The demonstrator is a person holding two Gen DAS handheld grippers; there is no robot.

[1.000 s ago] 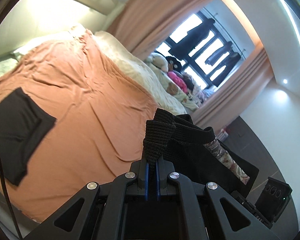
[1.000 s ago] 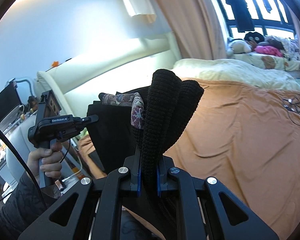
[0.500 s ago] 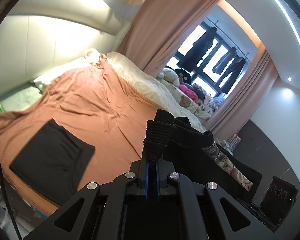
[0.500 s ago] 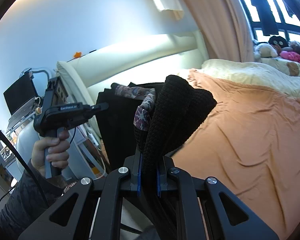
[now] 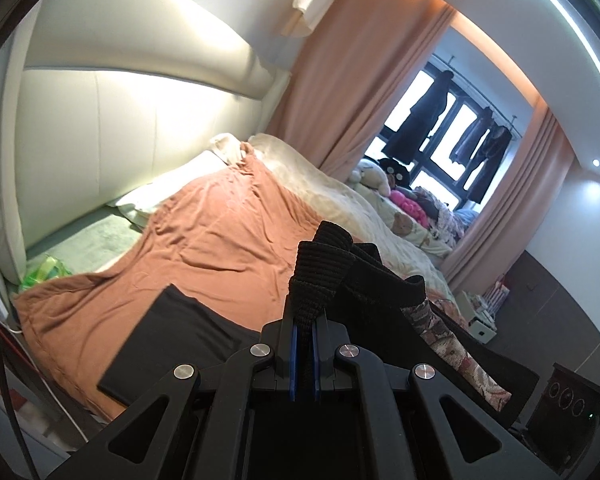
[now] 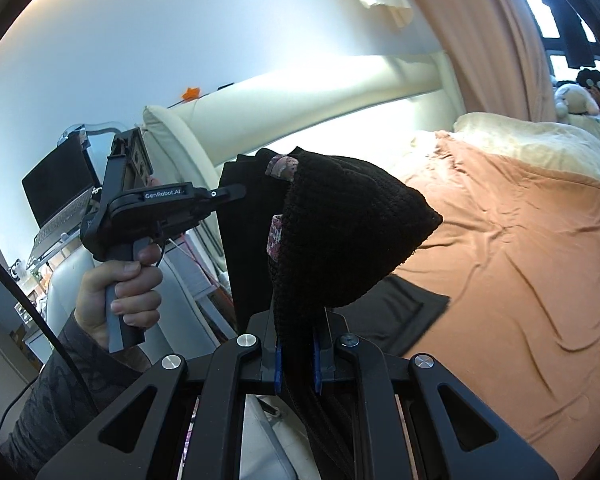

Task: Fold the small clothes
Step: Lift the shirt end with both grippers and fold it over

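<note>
Gripping the soft black garment (image 5: 380,292) by its waistband, both hand-held grippers, left (image 5: 305,320) and right (image 6: 296,320), stay clenched; probably light, floppy.

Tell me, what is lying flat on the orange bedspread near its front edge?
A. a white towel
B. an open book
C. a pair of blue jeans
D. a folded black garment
D: a folded black garment lies flat on the orange bedspread near its front edge, in front of the left tool.
</note>
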